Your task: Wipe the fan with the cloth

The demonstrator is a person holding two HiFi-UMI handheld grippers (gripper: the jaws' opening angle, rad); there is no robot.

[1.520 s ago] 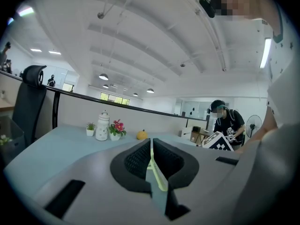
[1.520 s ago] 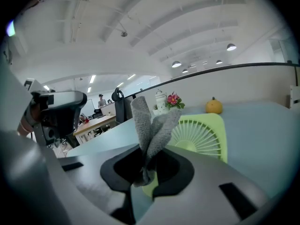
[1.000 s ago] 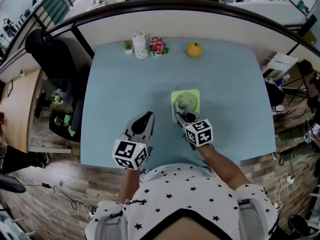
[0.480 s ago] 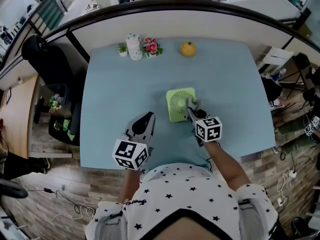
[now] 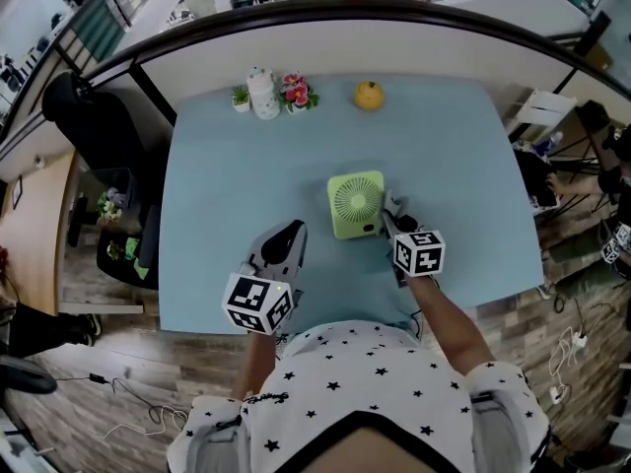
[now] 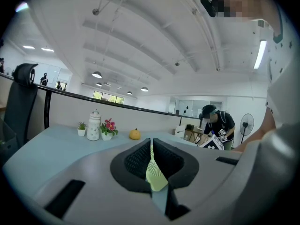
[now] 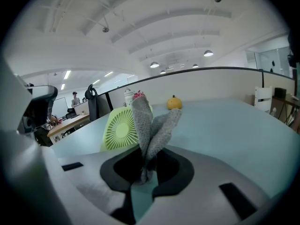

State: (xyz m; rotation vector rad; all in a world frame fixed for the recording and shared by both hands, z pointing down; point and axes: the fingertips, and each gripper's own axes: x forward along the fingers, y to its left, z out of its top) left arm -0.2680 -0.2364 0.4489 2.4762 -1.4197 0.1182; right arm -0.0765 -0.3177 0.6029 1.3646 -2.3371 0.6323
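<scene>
A light green square fan (image 5: 356,204) stands on the pale blue table (image 5: 227,175), just ahead of me. My right gripper (image 5: 395,217) sits right beside the fan's right edge, shut on a grey cloth (image 5: 391,206). In the right gripper view the cloth (image 7: 151,122) sticks up from the jaws, with the fan's grille (image 7: 121,128) just behind and to its left. My left gripper (image 5: 282,240) rests low at the fan's left, shut with nothing held. Through the thin slit of the left gripper (image 6: 151,149) a strip of the fan (image 6: 155,176) shows.
Along the table's far edge stand a small potted plant (image 5: 241,97), a white jar (image 5: 263,93), a pink flower pot (image 5: 296,94) and an orange fruit (image 5: 368,95). A black chair (image 5: 94,116) is off the left side. A standing fan (image 6: 244,124) and a person (image 6: 216,123) are far off.
My right gripper with the cloth has slid from the fan's front face off to its right side. The left gripper has stayed put.
</scene>
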